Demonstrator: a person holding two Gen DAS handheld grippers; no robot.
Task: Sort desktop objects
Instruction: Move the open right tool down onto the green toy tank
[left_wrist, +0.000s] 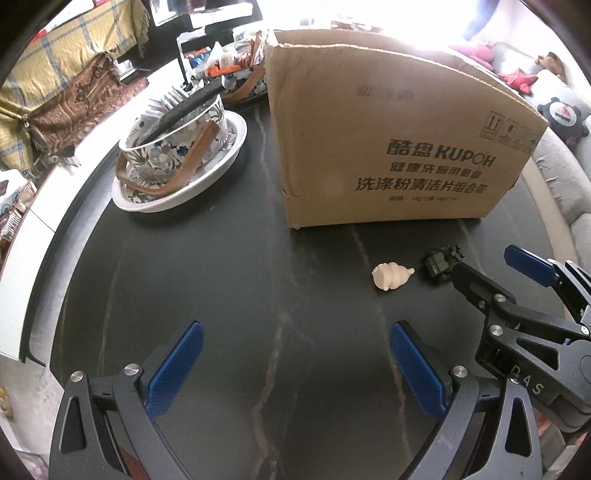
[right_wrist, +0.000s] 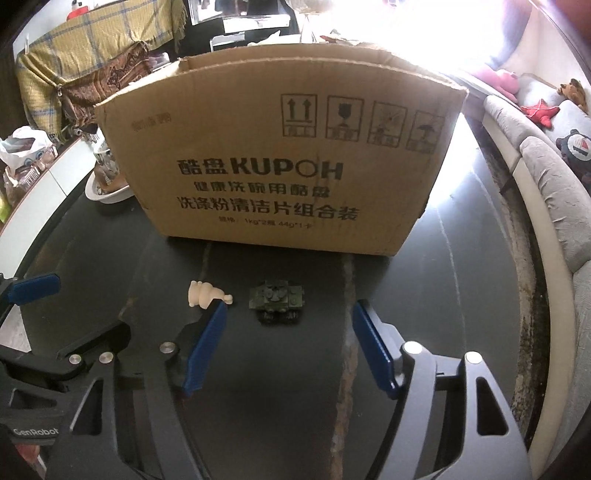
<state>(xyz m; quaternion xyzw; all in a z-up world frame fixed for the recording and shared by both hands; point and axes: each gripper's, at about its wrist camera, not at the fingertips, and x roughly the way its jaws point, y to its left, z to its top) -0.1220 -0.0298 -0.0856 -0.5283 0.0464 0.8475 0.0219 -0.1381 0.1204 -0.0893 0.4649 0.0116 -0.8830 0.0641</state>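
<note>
A small green toy tank (right_wrist: 277, 301) stands on the dark table (right_wrist: 266, 387), just in front of a large cardboard box (right_wrist: 280, 147). My right gripper (right_wrist: 290, 308) is open, tilted down, with its blue pads either side of the tank's near end and not touching it. A cream figurine (right_wrist: 201, 293) lies on its side left of the tank, by the left fingertip. In the left wrist view the figurine (left_wrist: 389, 277) and tank (left_wrist: 441, 262) lie ahead to the right, the tank partly hidden by my right gripper (left_wrist: 484, 258). My left gripper (left_wrist: 295, 332) is open over bare table.
A floral basket with brown handles (left_wrist: 177, 147) sits in a white dish (left_wrist: 207, 188) at the back left, with packets and clutter behind it. A grey sofa (right_wrist: 554, 177) with plush toys curves along the right. The table's rim runs along the left.
</note>
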